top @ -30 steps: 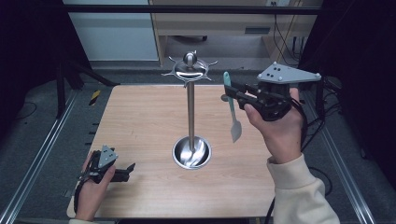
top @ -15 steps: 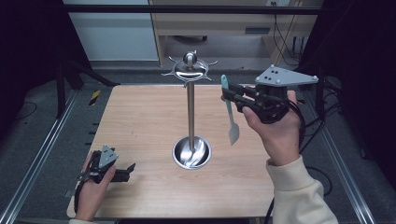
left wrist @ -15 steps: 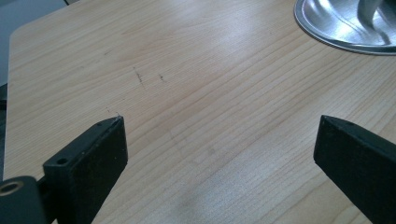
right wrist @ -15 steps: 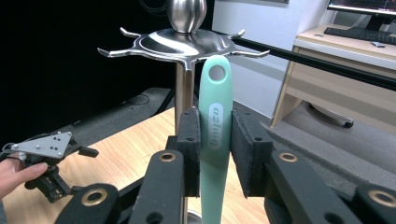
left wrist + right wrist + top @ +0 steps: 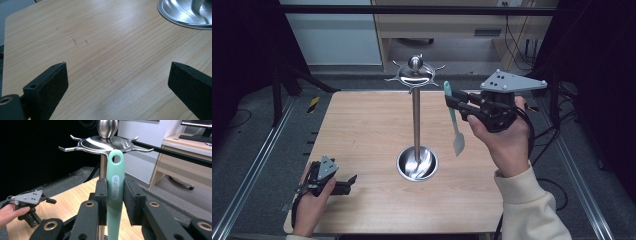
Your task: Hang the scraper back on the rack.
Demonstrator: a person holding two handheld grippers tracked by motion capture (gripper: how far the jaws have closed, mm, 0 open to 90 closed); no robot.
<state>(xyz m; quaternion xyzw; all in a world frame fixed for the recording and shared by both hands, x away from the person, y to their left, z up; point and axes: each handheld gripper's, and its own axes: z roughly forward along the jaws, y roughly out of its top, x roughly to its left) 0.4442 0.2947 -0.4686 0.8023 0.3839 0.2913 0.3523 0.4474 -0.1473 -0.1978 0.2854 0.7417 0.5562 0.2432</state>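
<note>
Beside the polished steel hook stand (image 5: 416,125), right claw (image 5: 458,105) pinching a smooth mint spatula (image 5: 454,120) (left claw (image 5: 117,82) spread).

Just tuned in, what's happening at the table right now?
A person holds the right tool shut on a green spatula, lifted upright beside the hook rack, with its handle hole near the hooks but not yet hung. The left tool sits open and holds nothing, low over the table at the near left corner.
</note>
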